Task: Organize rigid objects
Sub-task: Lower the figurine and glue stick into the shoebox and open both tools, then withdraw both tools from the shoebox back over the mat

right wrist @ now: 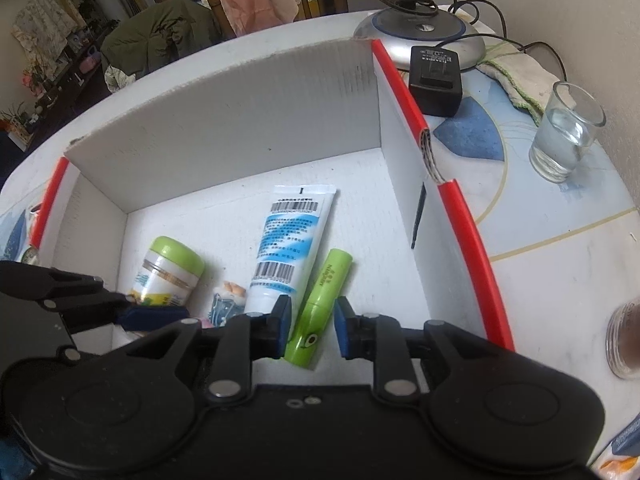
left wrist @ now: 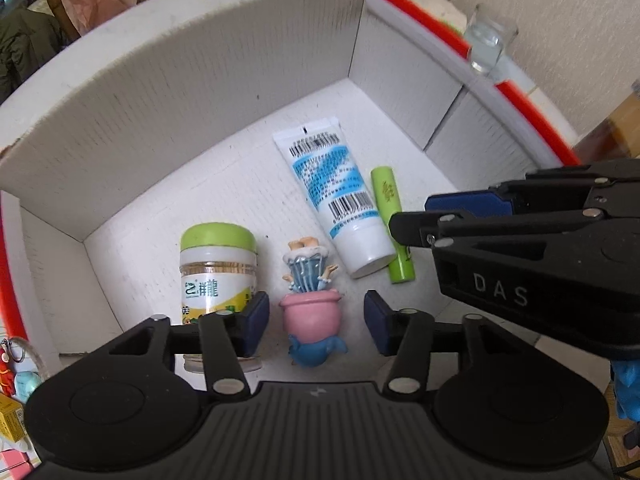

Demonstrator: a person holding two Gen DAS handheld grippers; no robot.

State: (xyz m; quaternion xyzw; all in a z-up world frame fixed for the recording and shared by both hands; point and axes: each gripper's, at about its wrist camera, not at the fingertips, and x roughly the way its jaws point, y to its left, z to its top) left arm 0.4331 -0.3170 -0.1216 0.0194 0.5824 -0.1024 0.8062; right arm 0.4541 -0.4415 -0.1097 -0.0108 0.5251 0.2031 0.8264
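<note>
A white cardboard box with red edges holds a green-lidded jar, a pink and blue figurine, a white and blue tube and a green stick. My left gripper is open and straddles the figurine, which lies on the box floor with a gap at each pad. My right gripper is open low over the green stick, whose lower end lies between the pads, loose on the floor beside the tube. From the left wrist, the right gripper reaches in from the right.
Right of the box stand a glass of water, a black power adapter, a lamp base and a brown jar. A cloth lies by the wall. Small trinkets sit left of the box. Chairs with garments stand behind the table.
</note>
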